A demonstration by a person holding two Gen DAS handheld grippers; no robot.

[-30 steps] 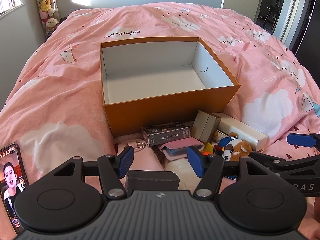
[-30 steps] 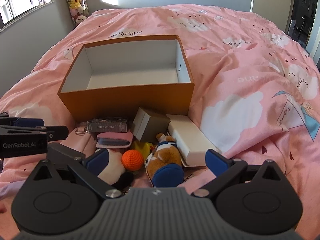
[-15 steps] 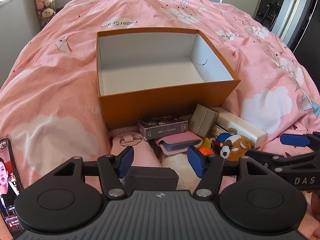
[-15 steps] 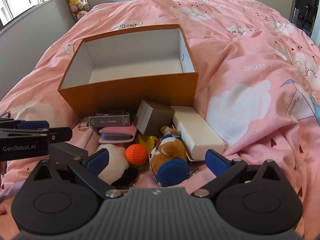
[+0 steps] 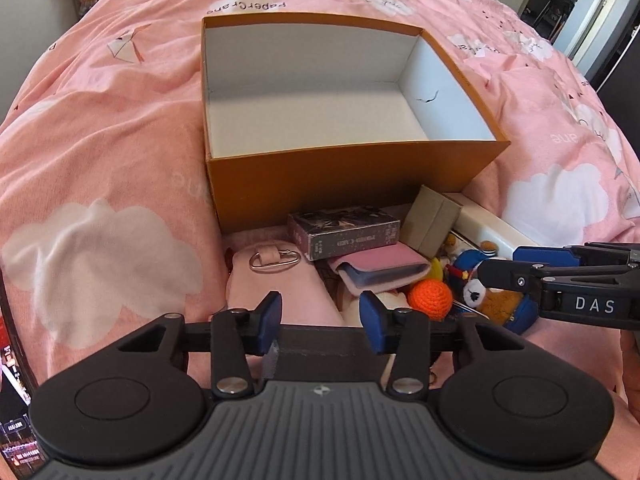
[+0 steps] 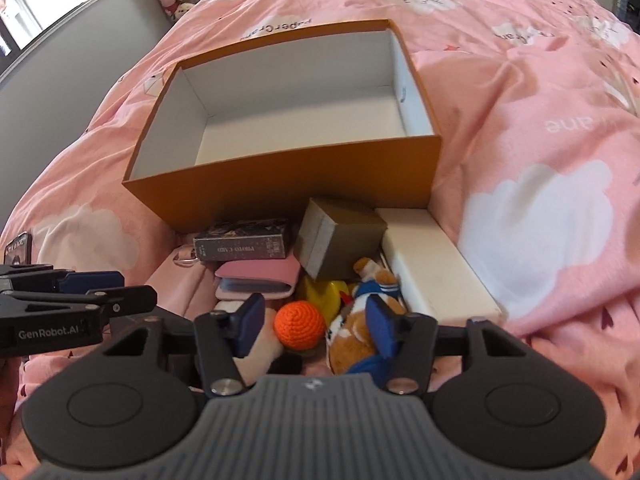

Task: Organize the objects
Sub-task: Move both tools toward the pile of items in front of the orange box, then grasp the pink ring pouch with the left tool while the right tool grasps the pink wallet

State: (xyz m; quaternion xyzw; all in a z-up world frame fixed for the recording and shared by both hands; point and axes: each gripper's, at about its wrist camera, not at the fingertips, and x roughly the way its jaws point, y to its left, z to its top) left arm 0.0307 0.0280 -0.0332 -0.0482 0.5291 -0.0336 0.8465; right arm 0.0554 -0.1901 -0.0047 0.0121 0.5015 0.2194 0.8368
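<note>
The left gripper (image 5: 320,316), with blue-padded black fingers, has just been closing and stands about half open. Nothing is pressed between its pads; a dark grey rectangular block (image 5: 328,354) lies below the gap, and whether the pads touch it cannot be told. At 12 o'clock from it lies a pale pink fabric pouch with a metal clasp (image 5: 272,276).

The right gripper (image 6: 316,324) has also just been closing and is about half open. An orange crocheted ball (image 6: 300,325) sits in its gap, clear of both pads. A brown plush animal in blue clothing (image 6: 352,332) lies at the right pad; contact cannot be confirmed.

At 12 o'clock from the ball lie a pink card wallet (image 6: 258,278), a dark printed card box (image 6: 244,242), a grey-brown cardboard cube (image 6: 340,238) and a long white box (image 6: 436,268). Beyond them stands an open orange cardboard box with white interior (image 6: 288,184), empty, on a pink cloud-print duvet (image 6: 540,140).
</note>
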